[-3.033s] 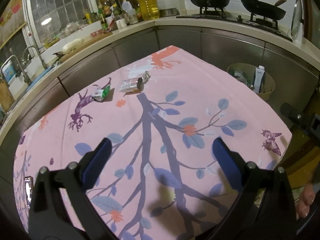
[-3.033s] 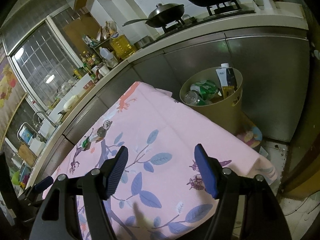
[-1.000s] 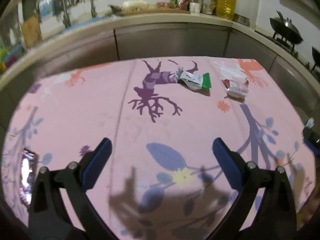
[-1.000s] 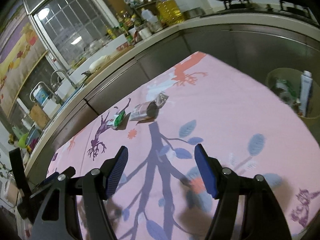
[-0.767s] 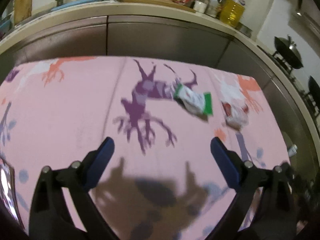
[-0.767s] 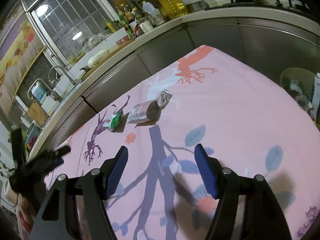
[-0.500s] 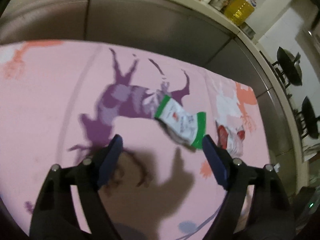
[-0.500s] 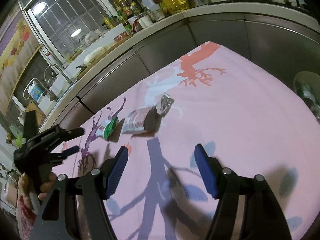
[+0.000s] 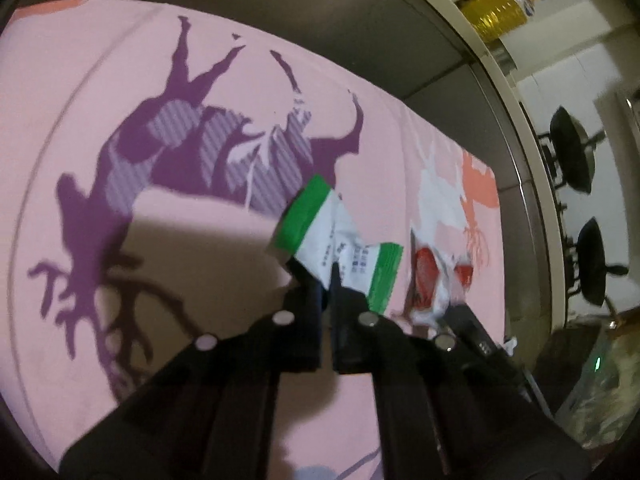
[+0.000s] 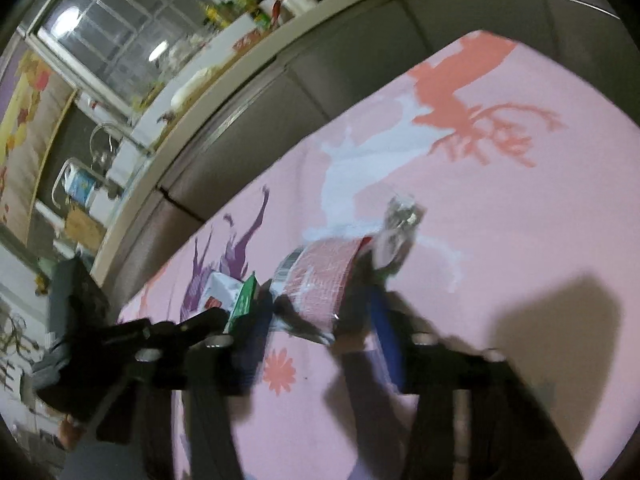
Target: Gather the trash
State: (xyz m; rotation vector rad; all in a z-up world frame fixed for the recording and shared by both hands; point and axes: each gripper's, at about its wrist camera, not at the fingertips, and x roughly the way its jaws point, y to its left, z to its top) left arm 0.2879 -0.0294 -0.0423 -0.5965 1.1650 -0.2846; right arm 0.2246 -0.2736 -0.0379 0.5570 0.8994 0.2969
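Left wrist view: the left tool point(image 9: 327, 280) is pressed together, pinching the green-and-white wrapper point(image 9: 340, 240) above the pink cloth point(image 9: 120, 208) on the counter (a red-and-white packet point(image 9: 434, 280) lies just beside).

Right wrist view: the right tool point(image 10: 320, 320) is spread around the red packet point(image 10: 324, 276), a crumpled foil scrap point(image 10: 400, 216) touching its far end.

The left gripper point(image 9: 328, 276) pinches a crumpled white wrapper with green ends point(image 9: 340, 240), its jaws closed on the lower edge. Just right of it lies a red-and-white packet point(image 9: 434, 280), on the pink tablecloth point(image 9: 80, 92) with a purple tree print. Two dark pans point(image 9: 572, 152) sit at far right.
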